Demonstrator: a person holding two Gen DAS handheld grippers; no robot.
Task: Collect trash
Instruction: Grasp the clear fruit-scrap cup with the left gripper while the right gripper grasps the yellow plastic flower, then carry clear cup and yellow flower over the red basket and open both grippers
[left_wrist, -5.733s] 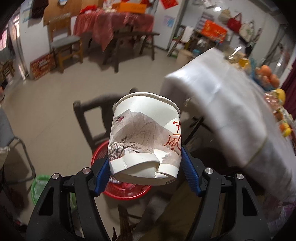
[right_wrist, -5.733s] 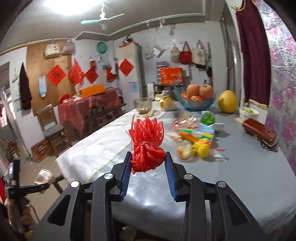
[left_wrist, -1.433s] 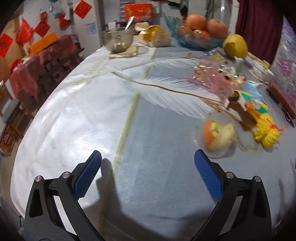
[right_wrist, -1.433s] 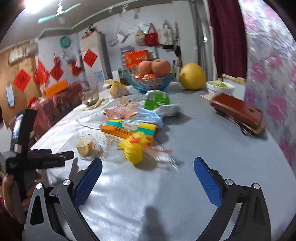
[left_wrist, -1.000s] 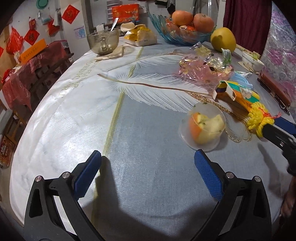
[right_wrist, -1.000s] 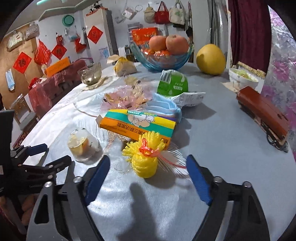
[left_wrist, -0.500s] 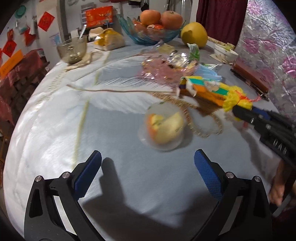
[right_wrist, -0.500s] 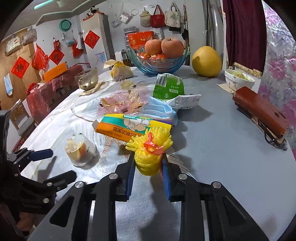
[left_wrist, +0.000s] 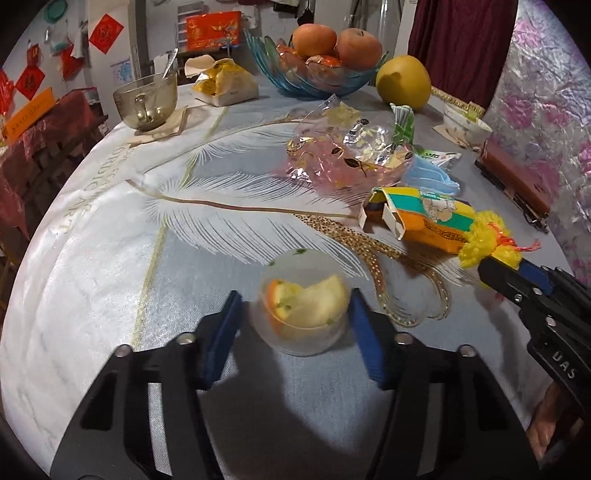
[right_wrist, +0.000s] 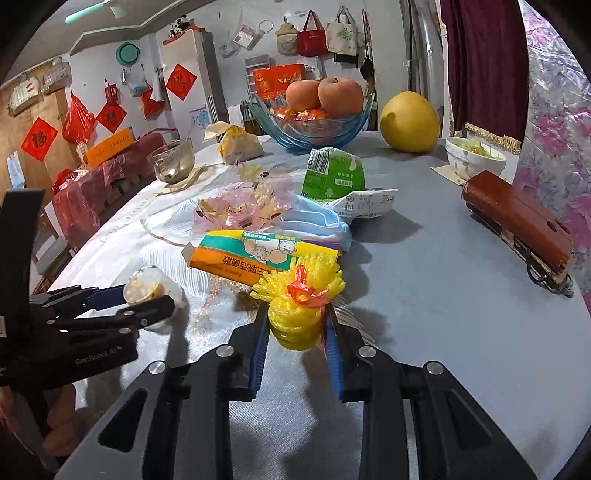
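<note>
My left gripper (left_wrist: 293, 325) has its jaws around a clear plastic cup (left_wrist: 304, 314) with fruit scraps in it, standing on the table; the pads are close to its sides with a small gap on the left. The cup also shows in the right wrist view (right_wrist: 147, 290). My right gripper (right_wrist: 295, 334) is shut on a yellow foam fruit net (right_wrist: 299, 302) tied with red string, just in front of an orange and green carton (right_wrist: 255, 256). The net also shows in the left wrist view (left_wrist: 484, 240).
A pink cellophane wrapper (left_wrist: 343, 155), a blue face mask (left_wrist: 430, 177) and a green milk pouch (right_wrist: 334, 177) lie behind the carton. A blue fruit bowl (left_wrist: 314, 77), a pomelo (right_wrist: 410, 123), a glass mug (left_wrist: 146, 101), a small bowl (right_wrist: 474, 157) and a brown case (right_wrist: 517, 218) stand further back.
My left gripper moved forward and its jaws narrowed around the plastic cup. My right gripper stays shut on the yellow net, which it closed on between one and half a second ago.
</note>
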